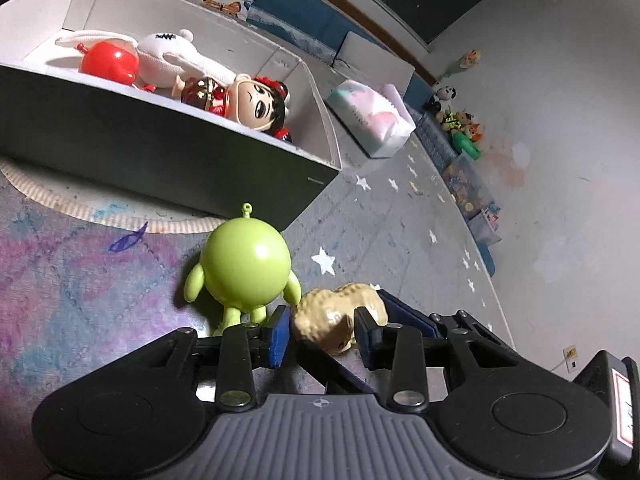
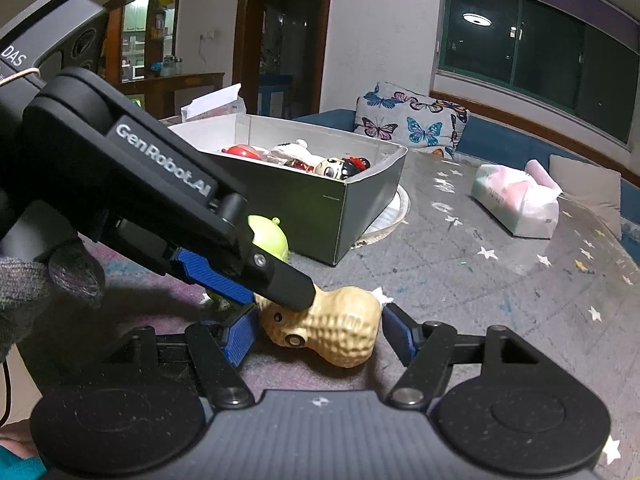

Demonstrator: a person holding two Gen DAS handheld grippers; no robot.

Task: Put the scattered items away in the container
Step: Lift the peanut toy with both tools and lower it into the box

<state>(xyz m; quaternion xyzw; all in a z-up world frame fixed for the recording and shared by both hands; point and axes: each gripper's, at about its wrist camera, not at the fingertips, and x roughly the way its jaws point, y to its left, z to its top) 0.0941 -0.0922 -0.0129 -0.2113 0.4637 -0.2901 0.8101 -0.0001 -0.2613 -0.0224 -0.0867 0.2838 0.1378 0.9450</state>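
A tan peanut-shaped toy [image 1: 340, 316] lies on the mat, also in the right wrist view [image 2: 340, 328]. My left gripper [image 1: 322, 330] has its blue pads on either side of one end of it. My right gripper [image 2: 316, 332] is open wide around the peanut, pads apart from it. A green round figure [image 1: 244, 264] stands just left of the peanut; it is partly hidden behind the left gripper in the right wrist view [image 2: 270, 236]. The grey open box [image 1: 160, 152] holds a red toy [image 1: 110, 62], a white plush [image 1: 176, 56] and a doll [image 1: 256, 104].
A pastel tissue pack [image 1: 374, 120] lies right of the box, also seen from the right wrist [image 2: 516, 200]. Small toys [image 1: 460, 120] and clear bins [image 1: 468, 184] line the wall. A butterfly cushion [image 2: 412, 120] sits behind the box [image 2: 360, 208].
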